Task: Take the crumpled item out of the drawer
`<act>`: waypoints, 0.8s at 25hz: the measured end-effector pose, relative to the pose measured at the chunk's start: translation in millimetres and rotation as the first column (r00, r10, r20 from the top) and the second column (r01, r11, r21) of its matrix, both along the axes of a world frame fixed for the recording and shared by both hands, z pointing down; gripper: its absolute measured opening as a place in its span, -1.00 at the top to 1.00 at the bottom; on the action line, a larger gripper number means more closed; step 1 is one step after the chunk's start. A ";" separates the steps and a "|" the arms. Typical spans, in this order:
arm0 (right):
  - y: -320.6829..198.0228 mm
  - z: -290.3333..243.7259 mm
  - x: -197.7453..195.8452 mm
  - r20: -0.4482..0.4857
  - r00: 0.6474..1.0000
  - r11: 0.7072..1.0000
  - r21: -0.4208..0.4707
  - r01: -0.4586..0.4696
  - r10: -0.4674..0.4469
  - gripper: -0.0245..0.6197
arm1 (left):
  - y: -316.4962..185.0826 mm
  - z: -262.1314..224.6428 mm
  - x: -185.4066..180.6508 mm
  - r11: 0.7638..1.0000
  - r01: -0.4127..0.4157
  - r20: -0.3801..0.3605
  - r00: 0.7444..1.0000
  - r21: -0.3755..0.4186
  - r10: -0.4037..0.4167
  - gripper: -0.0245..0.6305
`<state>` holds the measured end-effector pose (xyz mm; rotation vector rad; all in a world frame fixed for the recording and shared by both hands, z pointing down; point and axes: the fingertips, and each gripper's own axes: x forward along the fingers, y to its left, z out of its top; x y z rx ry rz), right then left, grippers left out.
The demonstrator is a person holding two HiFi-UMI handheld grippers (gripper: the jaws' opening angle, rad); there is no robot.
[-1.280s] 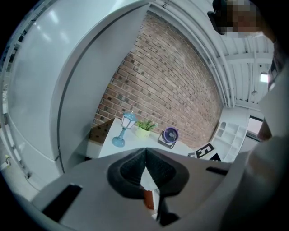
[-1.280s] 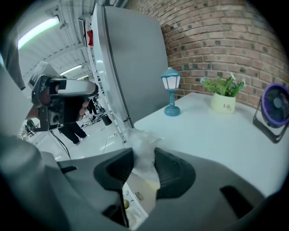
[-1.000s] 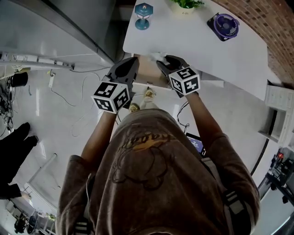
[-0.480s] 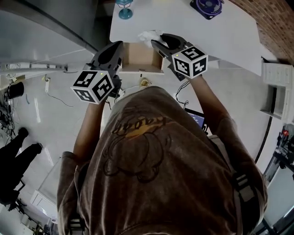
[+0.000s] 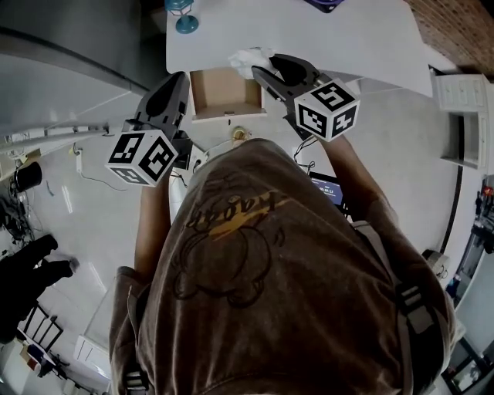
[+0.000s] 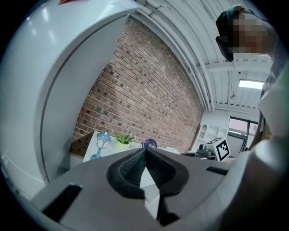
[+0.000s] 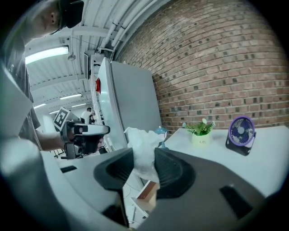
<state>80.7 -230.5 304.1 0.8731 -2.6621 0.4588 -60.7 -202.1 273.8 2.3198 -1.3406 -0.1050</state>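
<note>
**While the drawer stands open, the crumpled item sits clamped in the right gripper**

Where the drawer (image 5: 224, 92) juts out from under the white table (image 5: 324, 46), the head view shows only its brown floor and walls. The crumpled item (image 5: 248, 60), white and wrinkled, is outside it, over the table edge just past the drawer's far right corner. The right gripper (image 5: 261, 71) has its jaws pressed on that item from both sides. The left gripper (image 5: 174, 80) hangs by the drawer's left wall, apart from it.

On the table, a teal lamp (image 5: 182, 18) stands well clear of both grippers. The person's head and shoulders fill the lower half of the head view.

The right gripper view shows the grip itself: the white wad bulges up between the dark pads (image 7: 168, 168), with a corner of the drawer below. It also shows a purple fan (image 7: 240, 134) and a potted plant (image 7: 199, 131), which the head view barely shows or crops. The left gripper view shows that gripper's jaws with tips together and nothing between them.
</note>
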 end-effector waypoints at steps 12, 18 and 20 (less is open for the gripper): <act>22.1 -27.6 28.9 0.113 0.989 0.982 0.150 -0.112 0.095 0.48 | 32.8 -6.8 29.5 0.990 -0.093 0.002 0.996 0.102 0.093 0.90; 26.2 -27.8 33.5 0.154 0.984 0.975 0.185 -0.122 0.094 0.48 | 43.6 -5.1 37.2 0.984 -0.125 -0.013 0.992 0.123 0.128 0.90; 26.4 -25.0 33.4 0.161 0.983 0.975 0.186 -0.124 0.094 0.48 | 44.4 -4.3 37.9 0.983 -0.131 -0.015 0.991 0.126 0.134 0.90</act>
